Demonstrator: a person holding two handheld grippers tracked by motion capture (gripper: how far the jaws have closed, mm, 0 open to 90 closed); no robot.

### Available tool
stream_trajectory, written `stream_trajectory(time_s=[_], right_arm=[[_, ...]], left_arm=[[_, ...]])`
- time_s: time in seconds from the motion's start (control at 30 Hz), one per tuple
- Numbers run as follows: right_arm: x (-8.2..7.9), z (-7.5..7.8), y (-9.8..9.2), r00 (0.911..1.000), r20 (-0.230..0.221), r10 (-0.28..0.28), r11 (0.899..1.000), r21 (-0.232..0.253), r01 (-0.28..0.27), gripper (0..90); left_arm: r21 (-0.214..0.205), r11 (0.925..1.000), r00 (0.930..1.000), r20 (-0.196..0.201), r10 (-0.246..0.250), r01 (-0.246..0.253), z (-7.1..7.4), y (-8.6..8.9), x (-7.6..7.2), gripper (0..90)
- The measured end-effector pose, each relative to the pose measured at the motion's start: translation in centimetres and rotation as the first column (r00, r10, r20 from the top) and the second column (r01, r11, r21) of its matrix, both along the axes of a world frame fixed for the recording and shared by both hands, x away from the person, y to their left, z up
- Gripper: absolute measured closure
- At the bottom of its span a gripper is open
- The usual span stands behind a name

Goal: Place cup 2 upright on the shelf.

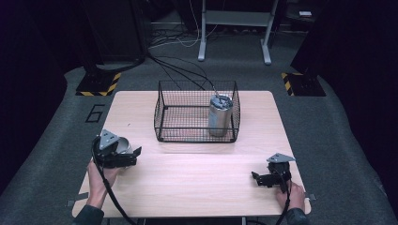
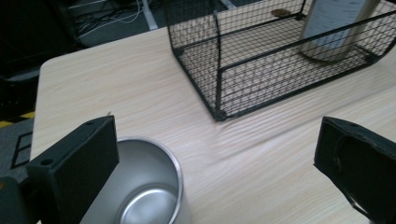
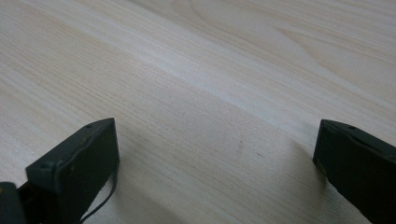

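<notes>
A black wire basket (image 1: 162, 112) stands at the middle back of the wooden table (image 1: 197, 183). Inside it, at the right end, a tall steel canister (image 1: 219, 115) stands upright. An open-topped steel cup (image 1: 123, 145) stands at the table's left. My left gripper (image 1: 133, 157) is open right beside it. In the left gripper view the cup (image 2: 149, 186) sits just inside the left jaw, untouched by the right one, with the basket (image 2: 261, 60) and canister (image 2: 334, 23) beyond. My right gripper (image 1: 256, 179) is open over bare wood near the front right, with nothing between its jaws (image 3: 217, 140).
Grey carpet surrounds the table, with black cables (image 1: 178, 65) running behind the basket. Two yellow-and-black striped stand bases (image 1: 98, 84) (image 1: 302, 84) sit at the back corners. White frame legs (image 1: 202, 42) stand farther back. The table's front middle is bare wood.
</notes>
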State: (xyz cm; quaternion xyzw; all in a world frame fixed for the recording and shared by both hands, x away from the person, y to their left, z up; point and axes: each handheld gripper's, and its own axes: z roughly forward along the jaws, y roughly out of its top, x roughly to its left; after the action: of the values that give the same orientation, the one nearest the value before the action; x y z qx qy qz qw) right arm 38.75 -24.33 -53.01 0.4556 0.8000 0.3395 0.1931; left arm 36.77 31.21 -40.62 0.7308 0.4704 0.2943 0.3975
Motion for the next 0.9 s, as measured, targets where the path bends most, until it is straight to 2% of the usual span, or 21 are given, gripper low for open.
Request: stream_trajectory(time_s=[0.23,0.4,0.5,0.63,0.9], right_arm=[[0.0,0.0,0.0,1.0,0.0,0.0,1.0,0.0,0.0,0.0],[0.0,0.0,0.0,1.0,0.0,0.0,1.0,0.0,0.0,0.0],[0.0,0.0,0.0,1.0,-0.001,0.0,1.0,0.0,0.0,0.0],[0.0,0.0,0.0,1.0,0.0,0.0,1.0,0.0,0.0,0.0],[0.0,0.0,0.0,1.0,0.0,0.0,1.0,0.0,0.0,0.0]], left_arm=[[-0.019,0.9976,0.9976,-0.021,0.067,-0.067,-1.1,2.3,0.2,0.0],[-0.036,0.9929,0.9918,-0.064,0.111,-0.113,-2.4,3.9,0.8,0.0],[-0.049,0.9893,0.9881,-0.076,0.134,-0.137,-3.2,4.5,1.3,0.0],[-0.059,0.9862,0.9838,-0.1,0.148,-0.155,-4.0,4.9,1.7,0.0],[-0.055,0.9863,0.9827,-0.111,0.149,-0.155,-4.9,4.6,2.3,0.5]])
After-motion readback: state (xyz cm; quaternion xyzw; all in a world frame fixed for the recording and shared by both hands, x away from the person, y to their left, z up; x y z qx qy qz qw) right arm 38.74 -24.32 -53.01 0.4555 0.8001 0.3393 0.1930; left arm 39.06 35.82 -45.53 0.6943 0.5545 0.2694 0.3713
